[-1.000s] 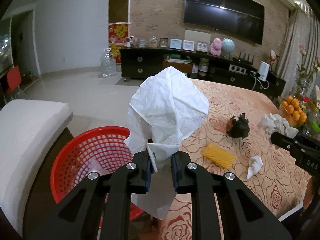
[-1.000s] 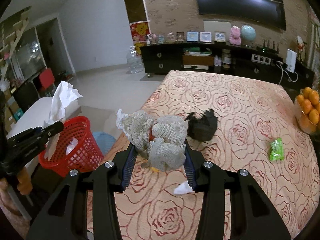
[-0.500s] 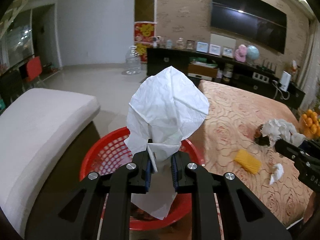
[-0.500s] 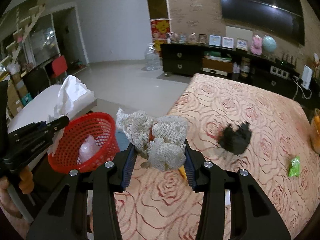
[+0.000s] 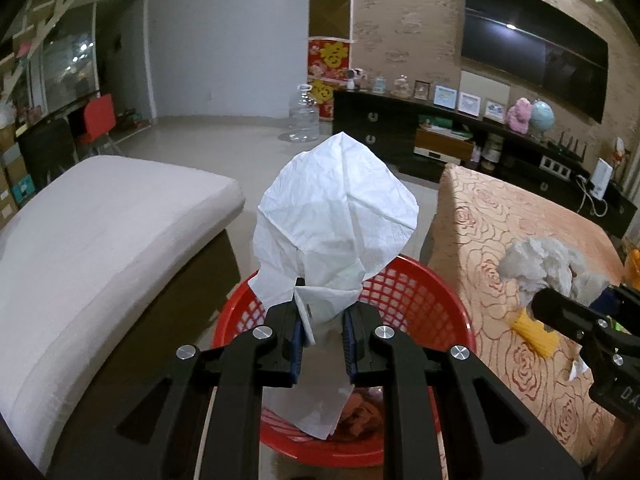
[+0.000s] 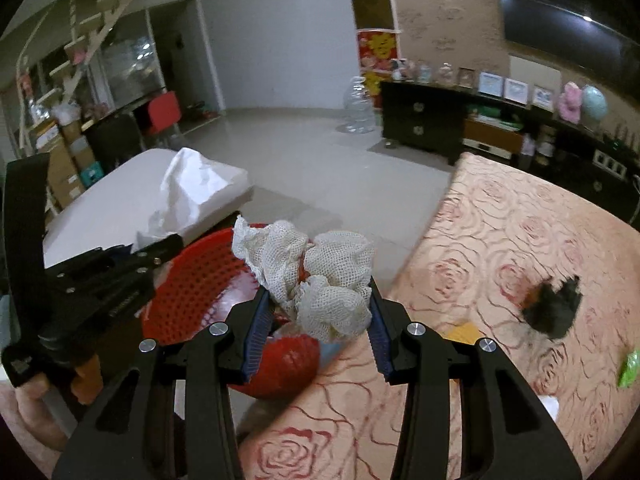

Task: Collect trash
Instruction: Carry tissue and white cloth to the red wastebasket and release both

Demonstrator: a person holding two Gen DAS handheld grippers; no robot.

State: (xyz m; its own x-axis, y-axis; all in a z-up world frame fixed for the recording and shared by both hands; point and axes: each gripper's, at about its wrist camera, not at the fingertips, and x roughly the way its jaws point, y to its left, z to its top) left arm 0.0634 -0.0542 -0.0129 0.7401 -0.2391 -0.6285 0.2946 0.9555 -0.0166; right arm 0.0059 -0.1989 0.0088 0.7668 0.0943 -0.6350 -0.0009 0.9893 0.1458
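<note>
My left gripper (image 5: 322, 322) is shut on a large white tissue (image 5: 336, 216) that stands up and hangs down over the red mesh basket (image 5: 416, 292) on the floor. My right gripper (image 6: 318, 312) is shut on a crumpled beige mesh cloth (image 6: 320, 268) and hovers at the table's left edge, beside the red basket (image 6: 192, 292). In the right wrist view the left gripper (image 6: 160, 248) with its tissue (image 6: 188, 188) is over the basket's far side. The right gripper (image 5: 560, 312) and its cloth (image 5: 548, 256) show at the right of the left wrist view.
A table with a rose-patterned cloth (image 6: 520, 248) carries a black crumpled scrap (image 6: 554, 310), a green wrapper (image 6: 628, 368), a yellow piece (image 5: 534, 332) and a small white scrap (image 5: 578, 368). A white cushioned bench (image 5: 100, 224) stands left of the basket. A dark sideboard (image 5: 400, 128) lines the far wall.
Both grippers have swung left, away from the table and toward the basket. The tissue now hangs over the basket's middle, and the mesh cloth has reached the table's edge next to it.
</note>
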